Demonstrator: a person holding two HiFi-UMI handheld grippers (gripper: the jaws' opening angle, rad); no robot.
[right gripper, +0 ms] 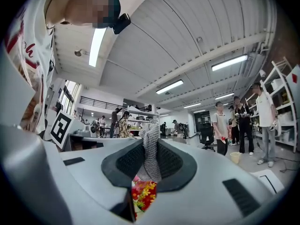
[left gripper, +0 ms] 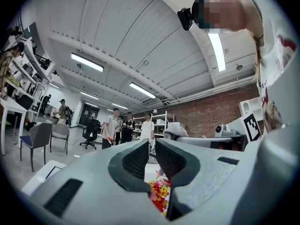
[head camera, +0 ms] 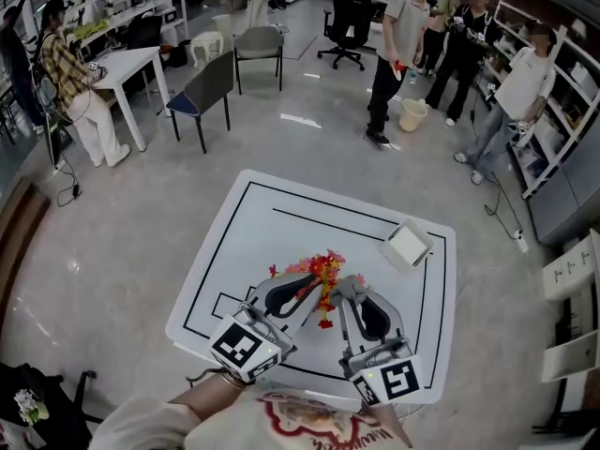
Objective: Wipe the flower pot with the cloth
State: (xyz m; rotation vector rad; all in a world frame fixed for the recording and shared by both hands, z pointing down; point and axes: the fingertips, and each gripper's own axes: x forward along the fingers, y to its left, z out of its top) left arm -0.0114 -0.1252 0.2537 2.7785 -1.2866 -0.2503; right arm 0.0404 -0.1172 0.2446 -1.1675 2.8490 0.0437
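I hold two grippers low over a white table (head camera: 281, 216) marked with black lines. The flower pot (head camera: 324, 283) stands near the table's front edge, right between my two gripper tips. Only its bunch of red and yellow flowers shows; my grippers cover the pot below them.

My left gripper (head camera: 310, 288) reaches in from the left, its tip at the flowers. In the left gripper view, the left gripper (left gripper: 152, 153) has its jaws clenched almost together. I see nothing pinched between them, and the flowers (left gripper: 160, 194) show just below.

My right gripper (head camera: 348, 294) comes in from the right, grasping the cloth (head camera: 354, 279), a grey knitted piece. In the right gripper view, the right gripper (right gripper: 151, 150) has the cloth (right gripper: 151, 159) standing upright between the pads and blocking the middle of the view. The flowers (right gripper: 143, 194) sit just beneath it.

A small white box (head camera: 409, 244) lies near the table's far right corner, well apart from the flowers.

Beyond the table the floor is grey. A group of people (head camera: 441, 36) stands at the far right beside a pale bucket (head camera: 412, 113) and white shelves (head camera: 572, 111). A grey chair (head camera: 258, 50) and a darker chair (head camera: 208, 92) stand at the far left. Beside them, another person (head camera: 75, 92) stands by a white desk (head camera: 127, 64).
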